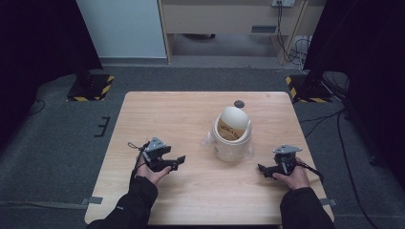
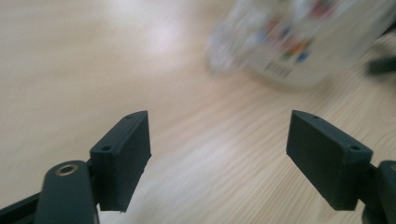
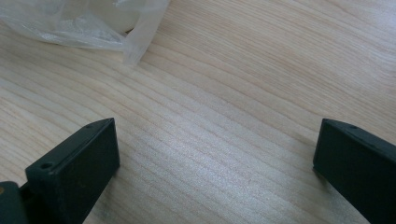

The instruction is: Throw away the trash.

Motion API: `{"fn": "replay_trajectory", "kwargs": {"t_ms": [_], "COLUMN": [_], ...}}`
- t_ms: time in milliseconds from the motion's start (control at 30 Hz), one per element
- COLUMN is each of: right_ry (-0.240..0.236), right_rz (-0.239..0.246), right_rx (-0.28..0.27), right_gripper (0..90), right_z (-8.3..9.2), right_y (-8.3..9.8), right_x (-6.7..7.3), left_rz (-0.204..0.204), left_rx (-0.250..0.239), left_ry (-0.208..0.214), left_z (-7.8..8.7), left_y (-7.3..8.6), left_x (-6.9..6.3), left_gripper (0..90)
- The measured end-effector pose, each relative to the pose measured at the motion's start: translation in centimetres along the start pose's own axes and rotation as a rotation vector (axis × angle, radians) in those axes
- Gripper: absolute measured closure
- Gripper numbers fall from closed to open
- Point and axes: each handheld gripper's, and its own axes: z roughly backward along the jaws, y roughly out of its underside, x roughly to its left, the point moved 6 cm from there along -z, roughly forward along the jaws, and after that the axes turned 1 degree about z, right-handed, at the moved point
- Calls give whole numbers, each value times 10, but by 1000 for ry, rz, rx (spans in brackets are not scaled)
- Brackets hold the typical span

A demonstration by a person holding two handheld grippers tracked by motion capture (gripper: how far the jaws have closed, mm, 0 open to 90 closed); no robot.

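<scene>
Wooden table (image 1: 191, 200) | we are flanking the white tub (image 1: 231, 138), mid-table | left gripper (image 1: 177, 162), right gripper (image 1: 264, 171): both released, grasping nothing

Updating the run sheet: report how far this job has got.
Done: the cream lid sits tilted in the mouth of the white tub. In hand: nothing; the left gripper and right gripper rest open on the table. Left: judging by the tilt, seating it flat.

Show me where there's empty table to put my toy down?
The table is bare along its far-left part, beyond the left gripper, and in the near strip between that and the right gripper. It is crowded mid-right, where the white tub stands in crinkly plastic wrap.
</scene>
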Motion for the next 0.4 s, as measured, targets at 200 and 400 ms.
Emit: {"fn": "replay_trajectory", "kwargs": {"t_ms": [200,400], "right_ry": [0,7], "right_rz": [0,-8], "right_rx": [1,-3], "right_gripper": [5,7], "right_z": [0,0], "right_y": [0,0], "right_x": [0,-1], "left_rz": [14,7], "left_rx": [80,141], "left_ry": [-66,-144], "left_z": [3,4], "left_y": [24,41], "left_x": [21,39], "left_gripper": [165,150]}}
